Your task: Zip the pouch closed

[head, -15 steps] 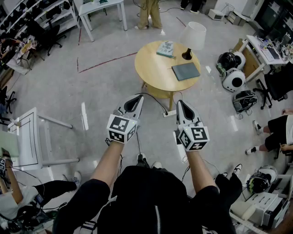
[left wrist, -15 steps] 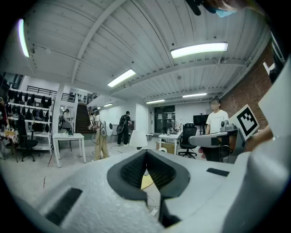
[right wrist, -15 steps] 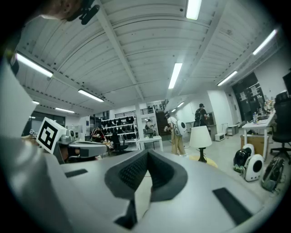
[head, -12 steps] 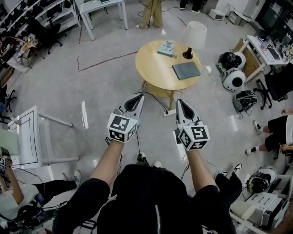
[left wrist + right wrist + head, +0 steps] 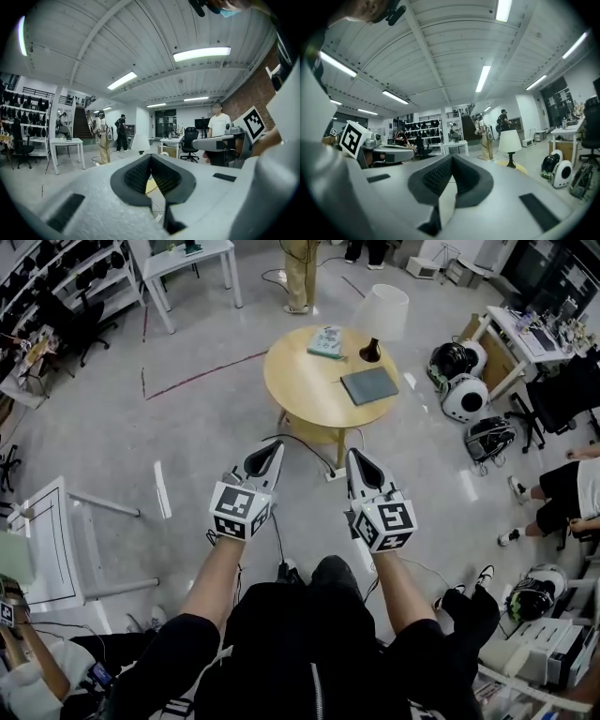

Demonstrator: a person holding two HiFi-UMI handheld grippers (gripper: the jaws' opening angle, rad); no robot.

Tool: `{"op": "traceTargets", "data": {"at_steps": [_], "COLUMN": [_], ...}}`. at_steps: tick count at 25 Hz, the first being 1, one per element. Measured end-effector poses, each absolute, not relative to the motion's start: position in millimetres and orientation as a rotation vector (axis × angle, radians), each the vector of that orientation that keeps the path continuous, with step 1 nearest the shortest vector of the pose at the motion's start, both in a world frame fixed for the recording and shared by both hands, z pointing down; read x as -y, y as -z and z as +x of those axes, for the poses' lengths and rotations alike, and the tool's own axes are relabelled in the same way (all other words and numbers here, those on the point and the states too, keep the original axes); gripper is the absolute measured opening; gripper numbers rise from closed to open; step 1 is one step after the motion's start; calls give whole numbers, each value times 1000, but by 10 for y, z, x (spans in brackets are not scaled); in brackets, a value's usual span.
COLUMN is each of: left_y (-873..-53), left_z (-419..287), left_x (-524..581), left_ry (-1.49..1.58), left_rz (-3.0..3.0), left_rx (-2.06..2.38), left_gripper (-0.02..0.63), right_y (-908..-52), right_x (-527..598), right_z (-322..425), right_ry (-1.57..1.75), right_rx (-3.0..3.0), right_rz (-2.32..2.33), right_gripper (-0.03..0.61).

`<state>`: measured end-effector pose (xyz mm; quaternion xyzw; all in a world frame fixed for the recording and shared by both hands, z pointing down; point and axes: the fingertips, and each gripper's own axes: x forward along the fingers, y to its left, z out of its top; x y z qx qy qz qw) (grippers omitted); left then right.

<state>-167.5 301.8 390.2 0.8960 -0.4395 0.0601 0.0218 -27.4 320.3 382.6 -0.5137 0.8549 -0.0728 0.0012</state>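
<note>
On a round wooden table (image 5: 305,390) lies a flat dark grey pouch (image 5: 368,385), to the right of the table's middle. My left gripper (image 5: 265,448) and right gripper (image 5: 357,457) are held side by side at arm's length, over the floor short of the table and well apart from the pouch. Both point roughly level. In the left gripper view the jaws (image 5: 151,157) meet at the tips with nothing between them. The right gripper view shows the same: my right gripper (image 5: 452,157) is shut and empty. Neither gripper view shows the pouch.
A white-shaded lamp (image 5: 380,313) and a pale patterned flat item (image 5: 326,341) also stand on the table. A cable and power strip (image 5: 335,474) lie on the floor by its foot. Helmets (image 5: 459,381) sit to the right, a white frame (image 5: 66,540) to the left, people around.
The whole head view has shifted: the table and both grippers now sit a little further left in the picture. The grippers stay side by side and shut.
</note>
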Motion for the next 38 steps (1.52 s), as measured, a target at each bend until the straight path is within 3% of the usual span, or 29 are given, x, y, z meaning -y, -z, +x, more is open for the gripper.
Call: {"op": "traceTargets", "data": {"at_steps": [14, 38], "left_y": [-4054, -4184], "left_z": [-1544, -876], "left_x": [-2353, 483], "left_ry": [-224, -279], "left_rz": [2793, 2668], "left_rx": [1289, 1442], "left_gripper": [6, 6], "right_y": [-3981, -4336], "right_x": [-2558, 511], "right_z": [-176, 552], "right_ry": [264, 324], "right_rx": [-2658, -2835], "right_rz": [-1661, -1516], "right_gripper": [4, 4]}}
